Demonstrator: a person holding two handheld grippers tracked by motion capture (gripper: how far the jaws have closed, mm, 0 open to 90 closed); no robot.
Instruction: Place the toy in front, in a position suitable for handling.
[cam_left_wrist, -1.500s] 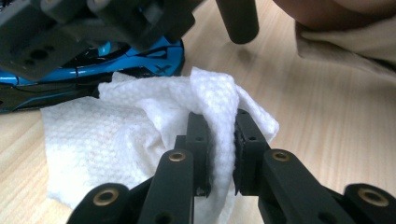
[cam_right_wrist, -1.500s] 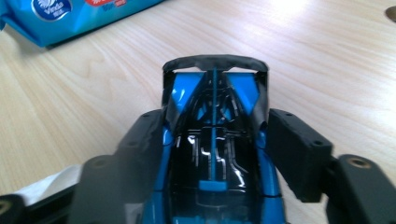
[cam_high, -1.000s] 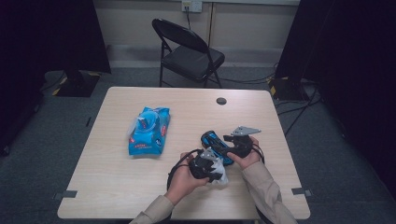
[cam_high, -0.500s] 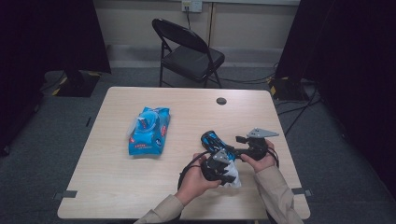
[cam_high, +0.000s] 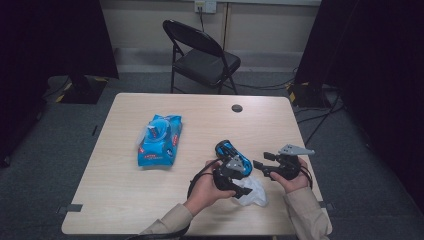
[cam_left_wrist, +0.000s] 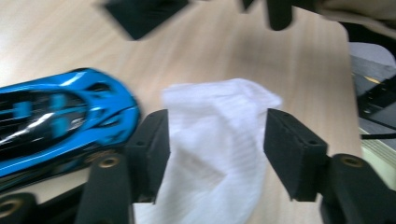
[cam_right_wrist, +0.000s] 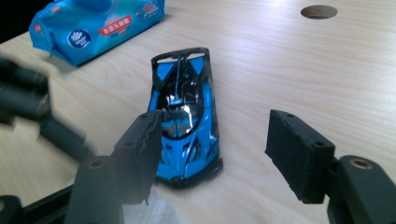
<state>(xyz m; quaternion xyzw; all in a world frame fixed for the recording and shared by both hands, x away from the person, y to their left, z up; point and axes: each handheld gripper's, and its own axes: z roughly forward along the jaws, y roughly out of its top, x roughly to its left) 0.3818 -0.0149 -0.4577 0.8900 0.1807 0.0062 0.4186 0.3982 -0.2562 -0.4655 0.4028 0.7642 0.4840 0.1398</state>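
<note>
Resting on worktop: a crumpled white wet wipe (cam_high: 251, 190) lies near the front right of the pale wooden worktop (cam_high: 125, 190), just in front of a glossy blue and black toy race car (cam_high: 231, 152).
Left gripper (cam_high: 243, 184): hovers low over the wipe; its jaws have just been opening.
Left jaws: in the left gripper view they stand apart on either side of the white wipe (cam_left_wrist: 217, 149), which lies between them; the pads do not press on it.
Right gripper (cam_high: 259, 164): held just right of the car, pointing toward it, clear of the wipe.
Right jaws: parted, nothing gripped; they have just been closing a little. In the right gripper view the toy car (cam_right_wrist: 184, 116) sits ahead on the wood, partly behind one jaw.
Farther back: a blue plastic pack of wet wipes (cam_high: 160, 140) lies well apart on the left half of the worktop.
Behind worktop: a black folding chair (cam_high: 202, 57) on the grey carpet.
</note>
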